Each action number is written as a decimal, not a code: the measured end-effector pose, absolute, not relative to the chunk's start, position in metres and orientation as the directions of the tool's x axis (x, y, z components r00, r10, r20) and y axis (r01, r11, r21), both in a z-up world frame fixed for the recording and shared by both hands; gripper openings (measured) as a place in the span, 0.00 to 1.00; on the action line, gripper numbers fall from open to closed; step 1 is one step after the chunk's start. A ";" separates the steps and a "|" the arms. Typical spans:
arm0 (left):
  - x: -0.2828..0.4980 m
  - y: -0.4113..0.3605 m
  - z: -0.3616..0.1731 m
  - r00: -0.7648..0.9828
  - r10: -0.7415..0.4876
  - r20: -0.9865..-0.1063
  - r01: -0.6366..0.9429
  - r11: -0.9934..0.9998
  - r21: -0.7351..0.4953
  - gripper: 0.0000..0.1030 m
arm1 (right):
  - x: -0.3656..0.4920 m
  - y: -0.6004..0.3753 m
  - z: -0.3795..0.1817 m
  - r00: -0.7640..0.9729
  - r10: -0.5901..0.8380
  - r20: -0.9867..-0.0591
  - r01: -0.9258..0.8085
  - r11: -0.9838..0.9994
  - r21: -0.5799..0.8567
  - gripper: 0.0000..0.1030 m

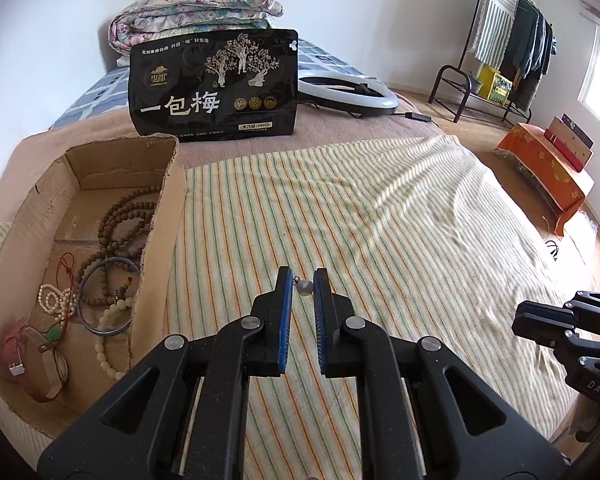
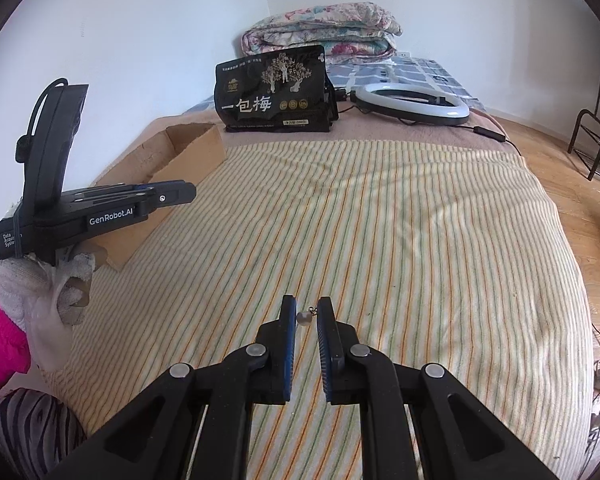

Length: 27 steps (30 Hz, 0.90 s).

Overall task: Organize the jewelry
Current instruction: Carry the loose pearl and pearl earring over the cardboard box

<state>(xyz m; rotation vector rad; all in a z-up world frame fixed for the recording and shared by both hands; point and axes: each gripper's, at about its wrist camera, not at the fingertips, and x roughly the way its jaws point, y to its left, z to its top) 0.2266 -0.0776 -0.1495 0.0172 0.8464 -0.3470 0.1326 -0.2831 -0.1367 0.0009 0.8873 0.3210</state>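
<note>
Left wrist view: each gripper (image 1: 303, 280) (image 2: 306, 309) pinches one pearl earring (image 1: 303, 287) (image 2: 304, 317); carry both gently to the cardboard box (image 1: 162, 216) at the bed's left edge.

black snack bag (image 1: 214, 84), ring light (image 1: 346, 90), folded quilt (image 1: 196, 4)

A home bedroom: a bed (image 1: 380, 200) under a striped sheet, a folded floral quilt (image 1: 196, 4) at its far end against white walls, a garment rack (image 1: 512, 44) hung with clothes on wooden flooring.
</note>
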 end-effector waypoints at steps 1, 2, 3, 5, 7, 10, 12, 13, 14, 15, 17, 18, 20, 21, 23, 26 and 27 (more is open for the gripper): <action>0.224 -0.076 -0.146 0.614 -0.294 -0.733 0.307 0.944 -0.121 0.08 | 0.132 -0.283 -0.133 0.592 0.274 -0.758 -0.275 0.953 0.129 0.08; 0.222 -0.073 -0.143 0.618 -0.293 -0.730 0.306 0.944 -0.120 0.08 | 0.132 -0.282 -0.130 0.597 0.271 -0.755 -0.274 0.954 0.125 0.08; 0.221 -0.070 -0.139 0.622 -0.292 -0.727 0.304 0.945 -0.119 0.08 | 0.132 -0.281 -0.126 0.603 0.269 -0.751 -0.272 0.954 0.124 0.08; 0.217 -0.064 -0.132 0.632 -0.290 -0.719 0.302 0.946 -0.117 0.08 | 0.131 -0.280 -0.118 0.613 0.270 -0.742 -0.269 0.955 0.125 0.08; 0.214 -0.056 -0.124 0.642 -0.288 -0.711 0.297 0.948 -0.115 0.08 | 0.132 -0.278 -0.111 0.623 0.269 -0.735 -0.271 0.955 0.120 0.08; 0.209 -0.044 -0.113 0.656 -0.285 -0.699 0.288 0.951 -0.117 0.08 | 0.135 -0.273 -0.100 0.632 0.271 -0.726 -0.278 0.954 0.114 0.08; 0.206 -0.035 -0.108 0.667 -0.277 -0.692 0.281 0.953 -0.112 0.08 | 0.136 -0.267 -0.095 0.638 0.273 -0.720 -0.282 0.953 0.111 0.08; 0.205 -0.032 -0.105 0.671 -0.272 -0.690 0.277 0.955 -0.108 0.08 | 0.137 -0.264 -0.092 0.641 0.275 -0.717 -0.285 0.952 0.111 0.08; 0.205 -0.027 -0.103 0.674 -0.268 -0.688 0.273 0.956 -0.105 0.08 | 0.138 -0.260 -0.089 0.643 0.278 -0.713 -0.289 0.951 0.110 0.08; 0.204 -0.023 -0.101 0.678 -0.262 -0.687 0.269 0.958 -0.100 0.08 | 0.139 -0.256 -0.087 0.645 0.282 -0.710 -0.294 0.950 0.110 0.08; 0.203 -0.013 -0.097 0.684 -0.250 -0.686 0.259 0.961 -0.093 0.08 | 0.142 -0.246 -0.083 0.648 0.288 -0.705 -0.305 0.946 0.106 0.08; 0.203 -0.007 -0.095 0.687 -0.244 -0.684 0.253 0.963 -0.090 0.08 | 0.143 -0.241 -0.081 0.649 0.292 -0.703 -0.312 0.944 0.105 0.08; 0.203 0.003 -0.091 0.695 -0.235 -0.680 0.242 0.966 -0.086 0.08 | 0.145 -0.232 -0.077 0.650 0.302 -0.697 -0.324 0.940 0.105 0.08; 0.203 0.009 -0.088 0.700 -0.229 -0.677 0.236 0.968 -0.083 0.08 | 0.148 -0.227 -0.075 0.651 0.307 -0.694 -0.329 0.938 0.106 0.08; 0.202 0.020 -0.084 0.709 -0.216 -0.671 0.225 0.972 -0.075 0.08 | 0.152 -0.217 -0.071 0.652 0.321 -0.687 -0.339 0.934 0.115 0.08; 0.203 0.038 -0.079 0.723 -0.196 -0.663 0.207 0.976 -0.062 0.08 | 0.160 -0.201 -0.064 0.654 0.341 -0.675 -0.352 0.927 0.128 0.08; 0.204 0.044 -0.077 0.728 -0.188 -0.659 0.201 0.978 -0.058 0.08 | 0.162 -0.196 -0.062 0.654 0.348 -0.672 -0.358 0.924 0.131 0.08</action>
